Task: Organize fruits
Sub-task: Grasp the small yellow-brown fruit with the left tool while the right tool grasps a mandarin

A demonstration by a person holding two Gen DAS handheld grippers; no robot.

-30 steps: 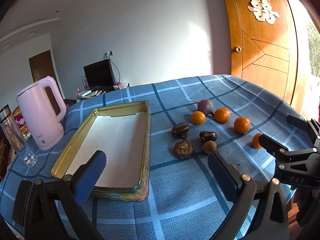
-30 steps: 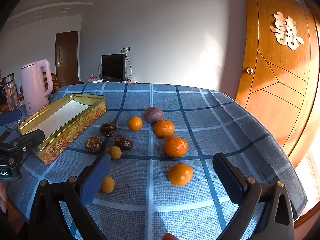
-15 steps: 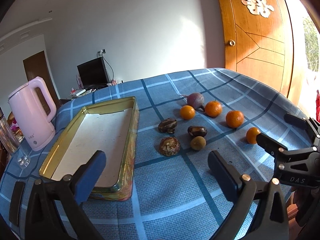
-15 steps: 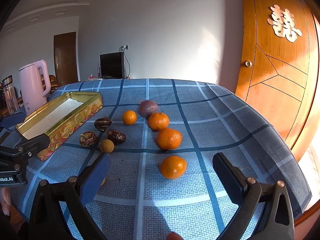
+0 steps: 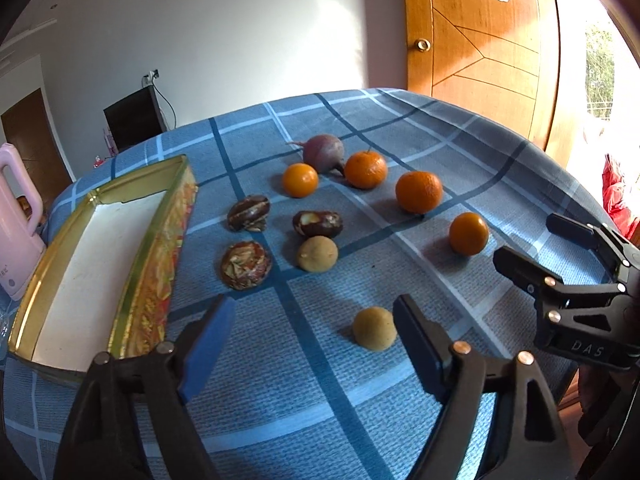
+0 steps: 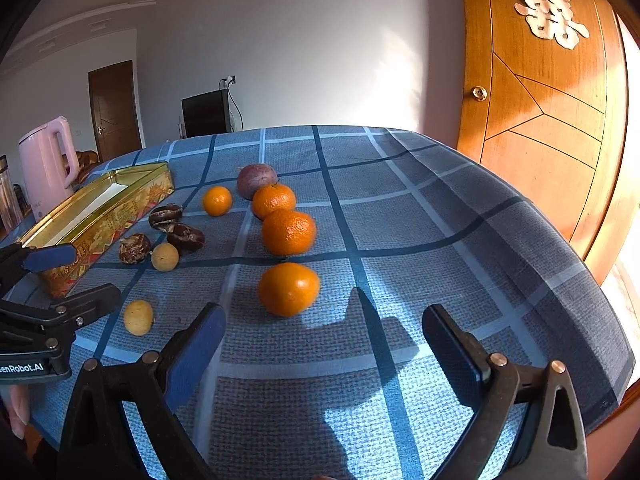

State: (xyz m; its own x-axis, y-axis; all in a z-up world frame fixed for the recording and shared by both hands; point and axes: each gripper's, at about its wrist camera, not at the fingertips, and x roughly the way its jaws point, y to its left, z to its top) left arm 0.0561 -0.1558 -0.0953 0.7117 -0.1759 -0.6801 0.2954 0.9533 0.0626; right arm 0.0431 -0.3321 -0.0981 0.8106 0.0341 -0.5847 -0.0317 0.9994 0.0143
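Fruits lie loose on a blue checked tablecloth. Several oranges run in a row, the nearest orange [image 6: 289, 289] just ahead of my right gripper [image 6: 322, 340], which is open and empty. A purple fruit [image 5: 324, 153] sits at the far end. Three dark wrinkled fruits [image 5: 248, 213] and two tan round fruits lie near the gold tin tray [image 5: 100, 264], which holds nothing. My left gripper [image 5: 312, 332] is open and empty, with the near tan fruit [image 5: 375, 328] just inside its right finger. The right gripper also shows in the left wrist view [image 5: 548, 248].
A pink kettle [image 6: 48, 164] stands beyond the tray at the left. A wooden door [image 6: 540, 112] is at the right, beyond the rounded table edge [image 6: 592, 280]. A dark monitor [image 6: 206, 114] stands behind the table.
Both grippers have moved forward and lower toward the fruits. The left one has swung right, away from the tray, bringing the near tan fruit into view. Both stay open.
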